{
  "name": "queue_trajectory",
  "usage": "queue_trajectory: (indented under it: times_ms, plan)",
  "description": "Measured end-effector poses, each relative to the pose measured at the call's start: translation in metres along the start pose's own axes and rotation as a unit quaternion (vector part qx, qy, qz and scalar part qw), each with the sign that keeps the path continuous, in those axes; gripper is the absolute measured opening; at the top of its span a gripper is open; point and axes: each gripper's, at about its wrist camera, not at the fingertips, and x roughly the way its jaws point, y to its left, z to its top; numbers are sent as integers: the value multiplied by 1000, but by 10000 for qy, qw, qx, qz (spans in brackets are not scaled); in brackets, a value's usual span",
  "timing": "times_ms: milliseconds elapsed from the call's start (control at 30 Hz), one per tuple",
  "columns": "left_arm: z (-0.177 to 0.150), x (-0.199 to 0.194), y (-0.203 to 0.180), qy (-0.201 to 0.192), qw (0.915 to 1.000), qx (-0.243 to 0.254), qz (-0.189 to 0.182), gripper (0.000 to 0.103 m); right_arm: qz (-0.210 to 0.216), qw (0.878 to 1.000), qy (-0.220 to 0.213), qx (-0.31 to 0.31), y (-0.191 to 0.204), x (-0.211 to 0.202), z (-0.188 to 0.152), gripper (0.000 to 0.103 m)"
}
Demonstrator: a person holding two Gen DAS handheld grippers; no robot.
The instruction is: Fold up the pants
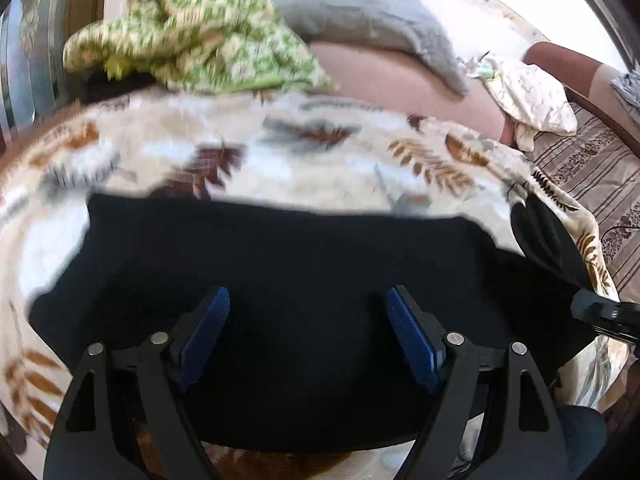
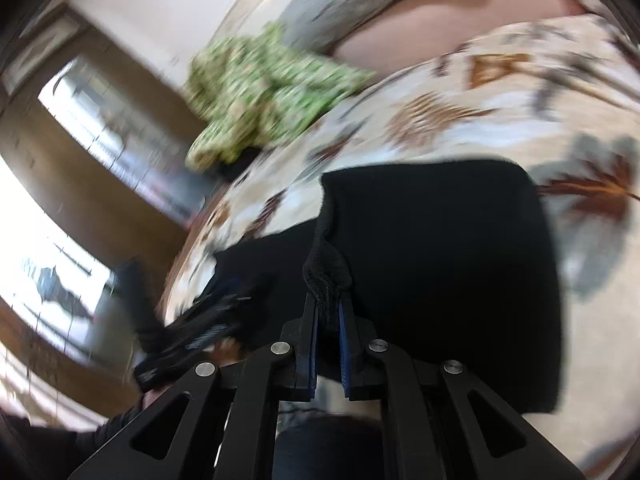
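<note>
Over the leaf-print blanket (image 1: 280, 152), the right claw (image 2: 329, 312) is pinching the black pants (image 2: 440, 248); the left claw (image 1: 308, 300) is hovering released above them.

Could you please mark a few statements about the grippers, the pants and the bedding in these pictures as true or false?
1. The right gripper is shut on a bunched edge of the black pants. True.
2. The left gripper is clamped on the pants. False: its jaws stand wide apart over the black cloth, gripping nothing.
3. The pants lie on a leaf-patterned blanket. True.
4. The green floral cloth lies on top of the pants. False: it sits crumpled beyond the blanket's far edge, apart from them.
5. A grey pillow lies behind the blanket. True.
</note>
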Motion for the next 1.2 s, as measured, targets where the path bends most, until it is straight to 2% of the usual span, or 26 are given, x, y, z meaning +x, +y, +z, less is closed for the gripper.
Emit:
queue_trajectory:
  times_ms: [100, 233, 300, 367, 433, 567, 633, 700, 767, 833, 900, 933, 967, 1000, 1033, 1067, 1133, 1200]
  plan:
    - [-5, 0, -9, -67, 9994, 301, 131, 86, -69, 9991, 201, -356, 16, 13, 2, 8]
    - [-3, 0, -6, -48, 9996, 256, 73, 88, 18, 9987, 319, -405, 18, 17, 10, 8]
    - [-3, 0, -6, -44, 9996, 273, 76, 88, 71, 9969, 543, -569, 23, 25, 12, 8]
    - [-3, 0, -6, -36, 9995, 297, 73, 88, -66, 9947, 853, -576, 23, 38, 12, 9]
    - [-2, 0, -7, -19, 9994, 322, 87, 88, 54, 9939, 1028, -405, 17, 45, 13, 15]
    - [2, -5, -8, -17, 9996, 293, 40, 88, 368, 9944, 968, -209, 10, 39, 13, 26]
    - [8, -17, -7, -194, 9996, 173, -122, 88, 553, 9945, 805, -373, 14, 26, 12, 26]
    - [14, -31, -12, -477, 9981, 271, -280, 88, 655, 9943, 616, -578, 15, 1, 10, 28]
    - [19, -43, -23, -729, 9944, 517, -571, 88, 437, 9954, 336, -779, 11, -25, 8, 31]
    - [22, -50, -44, -846, 9856, 959, -1104, 88, -275, 9949, -78, -970, -3, -56, 6, 32]
    - [22, -51, -71, -848, 9712, 1511, -1634, 86, -1097, 9872, -325, -1109, -19, -75, 4, 34]
    - [20, -51, -89, -816, 9605, 1872, -1892, 76, -1499, 9806, -332, -1216, -25, -79, 2, 34]
    - [20, -49, -100, -746, 9541, 2062, -2039, 56, -1730, 9759, -286, -1296, -29, -79, 0, 32]
    - [21, -44, -110, -578, 9486, 2210, -2192, 45, -1796, 9742, -203, -1355, -30, -78, -2, 25]
    - [22, -35, -118, -324, 9469, 2279, -2246, 25, -1739, 9748, -179, -1385, -28, -77, -3, 21]
    - [21, -26, -122, -89, 9490, 2278, -2176, 10, -1652, 9757, -165, -1432, -26, -76, -3, 16]
    - [14, -6, -118, 346, 9532, 2173, -2076, 3, -1479, 9770, -113, -1534, -19, -70, -4, 13]
    - [5, -3, -108, 453, 9529, 2079, -2162, 2, -1429, 9769, 146, -1583, -16, -55, -6, 9]
